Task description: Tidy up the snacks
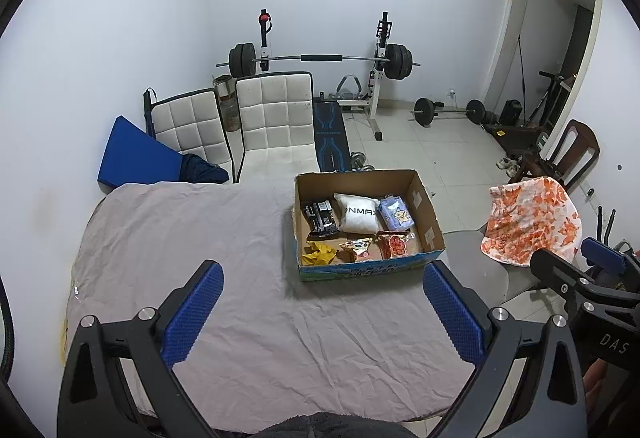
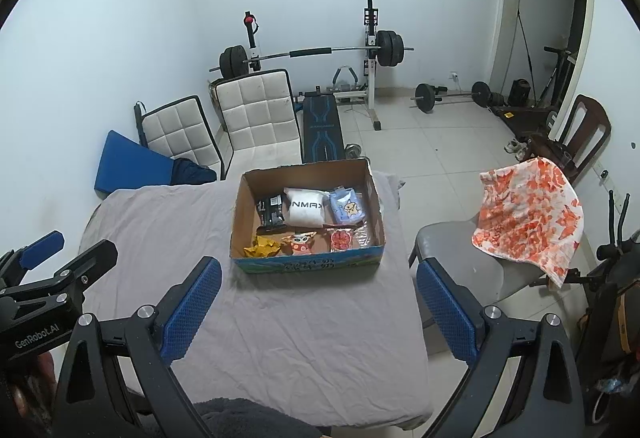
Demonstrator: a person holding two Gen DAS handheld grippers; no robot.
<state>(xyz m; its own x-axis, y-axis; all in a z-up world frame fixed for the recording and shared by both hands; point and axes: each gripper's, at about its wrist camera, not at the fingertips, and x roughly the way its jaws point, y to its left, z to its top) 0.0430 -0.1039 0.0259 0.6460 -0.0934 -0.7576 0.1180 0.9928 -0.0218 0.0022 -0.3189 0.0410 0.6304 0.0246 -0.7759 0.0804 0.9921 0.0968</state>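
1. Left gripper (image 1: 322,312): fingers spread wide, holding nothing, hovering over bare grey tablecloth (image 1: 200,238).
2. Right gripper (image 2: 318,310): same, jaws apart and empty.
3. Cardboard box (image 2: 306,264) sits ahead of both tools; dead ahead of the right gripper, ahead and to the right of the left one. Right looks nearer.
4. All visible snacks lie inside the box: black packet (image 2: 272,212), white bag (image 2: 306,212), pale blue pouch (image 2: 347,209) in the far row; yellow wrapper (image 2: 262,247), cartoon packet (image 2: 299,241), red-sweets packet (image 2: 341,239) in the near row.
5. No snack visible loose on the cloth. Fits either sorted-and-done or waiting to be taken out; can't tell.
6. Box long axis runs across the tools' line of reach.
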